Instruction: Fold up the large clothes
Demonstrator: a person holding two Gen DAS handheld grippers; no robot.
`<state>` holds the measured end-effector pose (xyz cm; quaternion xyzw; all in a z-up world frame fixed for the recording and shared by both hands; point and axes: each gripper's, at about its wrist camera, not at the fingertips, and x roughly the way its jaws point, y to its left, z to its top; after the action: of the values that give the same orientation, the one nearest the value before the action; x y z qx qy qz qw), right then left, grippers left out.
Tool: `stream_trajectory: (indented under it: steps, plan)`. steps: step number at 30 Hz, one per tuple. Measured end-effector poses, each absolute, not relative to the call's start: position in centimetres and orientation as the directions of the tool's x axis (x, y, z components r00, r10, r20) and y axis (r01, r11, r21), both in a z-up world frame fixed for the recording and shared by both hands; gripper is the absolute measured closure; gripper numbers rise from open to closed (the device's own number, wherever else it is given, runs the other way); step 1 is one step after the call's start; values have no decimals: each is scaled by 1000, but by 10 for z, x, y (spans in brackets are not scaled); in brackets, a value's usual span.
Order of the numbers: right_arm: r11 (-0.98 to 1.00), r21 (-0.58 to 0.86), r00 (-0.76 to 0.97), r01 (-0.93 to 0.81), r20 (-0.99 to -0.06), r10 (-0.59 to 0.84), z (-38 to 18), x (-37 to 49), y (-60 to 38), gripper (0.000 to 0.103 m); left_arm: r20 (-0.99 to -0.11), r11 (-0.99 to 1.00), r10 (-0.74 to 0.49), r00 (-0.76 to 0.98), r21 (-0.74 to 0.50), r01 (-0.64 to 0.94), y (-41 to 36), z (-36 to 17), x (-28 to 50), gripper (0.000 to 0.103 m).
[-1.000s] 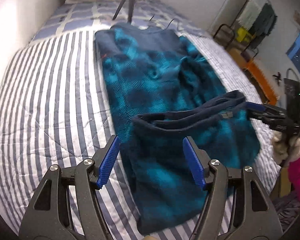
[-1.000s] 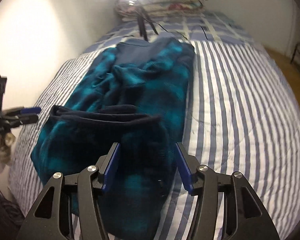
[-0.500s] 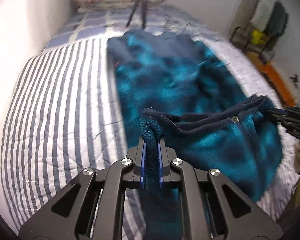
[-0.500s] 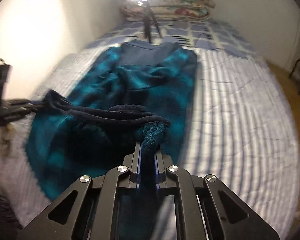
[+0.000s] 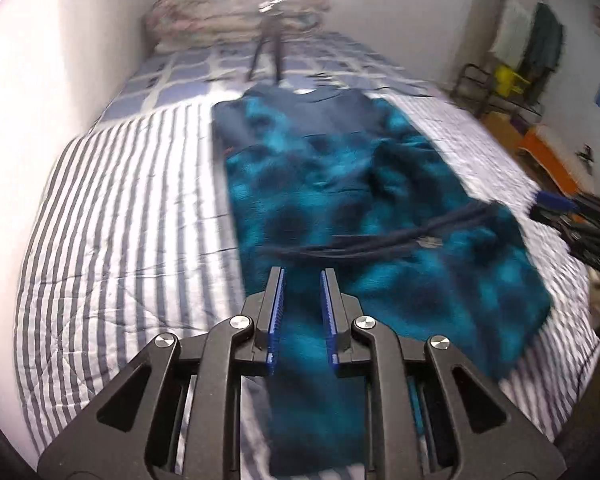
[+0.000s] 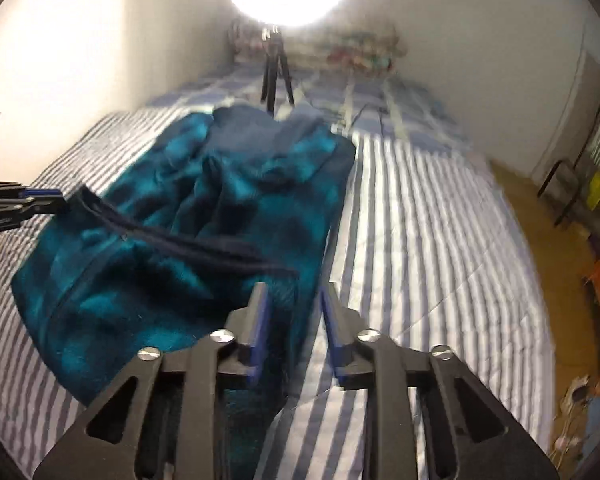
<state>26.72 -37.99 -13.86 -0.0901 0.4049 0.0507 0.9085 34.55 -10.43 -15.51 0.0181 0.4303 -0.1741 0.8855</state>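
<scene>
A teal and navy fleece garment (image 5: 340, 184) lies lengthwise on the striped bed (image 5: 120, 216), its lower part folded up. Its dark navy hem (image 5: 380, 242) runs across the body. My left gripper (image 5: 302, 272) hovers just short of the hem's left end. Its jaws are opening and the pads press on nothing; only fleece lying below shows in the gap. My right gripper (image 6: 294, 288) stands over the garment's (image 6: 228, 208) right edge, jaws opening, with fleece and sheet showing between them. The hem (image 6: 204, 246) lies just beyond its tips. Each view shows the other gripper at the hem's far end.
A small tripod (image 5: 266, 54) with a glaring lamp stands at the head of the bed, in front of stacked pillows (image 5: 204, 26). A white wall runs along the left side. Past the bed's right edge are wooden floor, a chair (image 6: 568, 196) and clutter.
One second ago both grippers stood open around the hem corners; half a second ago both were shut on them. Now both have let go, and the hem lies flat, farther up the garment.
</scene>
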Motion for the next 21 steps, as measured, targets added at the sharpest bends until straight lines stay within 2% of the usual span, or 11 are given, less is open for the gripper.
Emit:
stream_trajectory:
  steps: [6, 12, 16, 18, 21]
  plan:
    - [942, 40, 597, -334, -764, 244, -132, 271, -347, 73, -773, 902, -320, 548, -72, 425, -148, -158, 331, 86]
    - [935, 19, 487, -353, -850, 201, -185, 286, -324, 74, -843, 907, -242, 481, -21, 420, -162, -216, 347, 86]
    - [933, -5, 472, -359, -864, 177, -204, 287, -318, 73, -841, 896, -240, 484, 1, 445, -165, -217, 345, 86]
    - [930, 0, 461, -367, -869, 182, -199, 288, -318, 74, -851, 893, -273, 450, -50, 447, -160, -210, 349, 85]
    - [920, 132, 419, -368, -860, 291, -184, 293, -333, 74, -835, 880, -356, 419, -149, 451, -143, -187, 356, 85]
